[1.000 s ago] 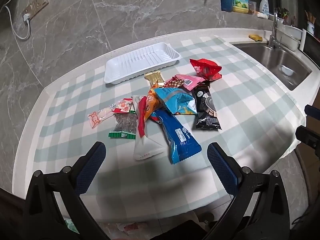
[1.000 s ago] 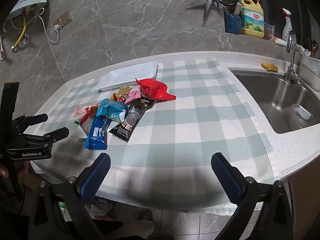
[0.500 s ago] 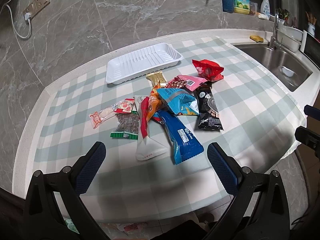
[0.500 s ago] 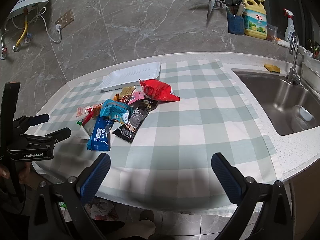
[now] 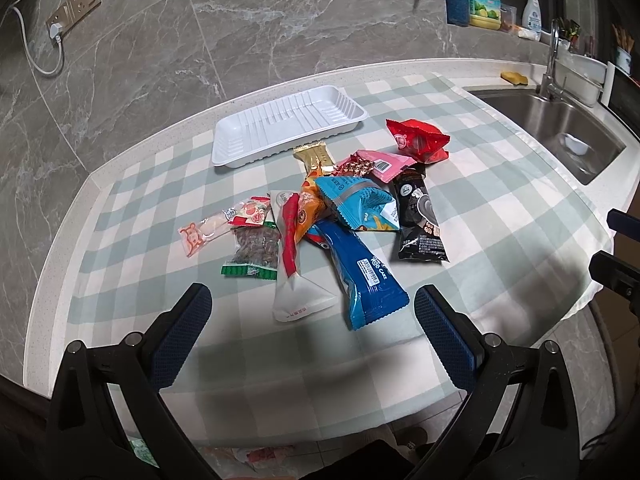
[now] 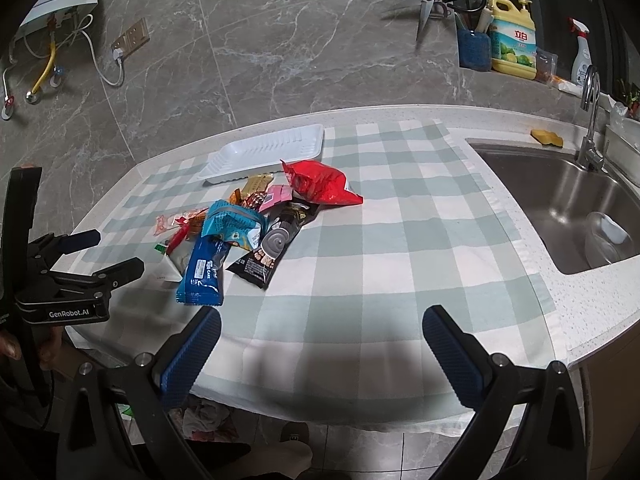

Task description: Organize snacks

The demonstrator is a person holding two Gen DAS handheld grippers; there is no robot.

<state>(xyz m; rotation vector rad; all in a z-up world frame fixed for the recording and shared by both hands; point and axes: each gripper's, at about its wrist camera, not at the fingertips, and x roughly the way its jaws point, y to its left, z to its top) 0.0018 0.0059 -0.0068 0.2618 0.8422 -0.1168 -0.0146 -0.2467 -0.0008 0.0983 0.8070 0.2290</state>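
A pile of snack packets lies on the checked cloth: a long blue cake bar (image 5: 362, 272) (image 6: 204, 268), a teal bag (image 5: 358, 202) (image 6: 234, 226), a black packet (image 5: 420, 220) (image 6: 274, 244), a red bag (image 5: 416, 140) (image 6: 320, 182), a pink packet (image 5: 384, 162) and several small ones. Behind the pile sits an empty white tray (image 5: 286, 128) (image 6: 264, 152). My left gripper (image 5: 312, 324) hovers open just short of the pile, nothing between its fingers. My right gripper (image 6: 320, 344) hangs open over the cloth's front edge, right of the pile.
A steel sink (image 6: 576, 200) with a tap (image 6: 590, 120) lies to the right. A yellow detergent bottle (image 6: 514, 38), spray bottle (image 6: 580, 56) and hanging scissors (image 6: 426, 4) stand by the marble wall. The counter edge (image 6: 596, 332) drops off near my right gripper. A sponge (image 6: 546, 137) sits beside the sink.
Both grippers have drifted slightly forward and up, so the pile and tray sit a little lower in view. No packet has moved.
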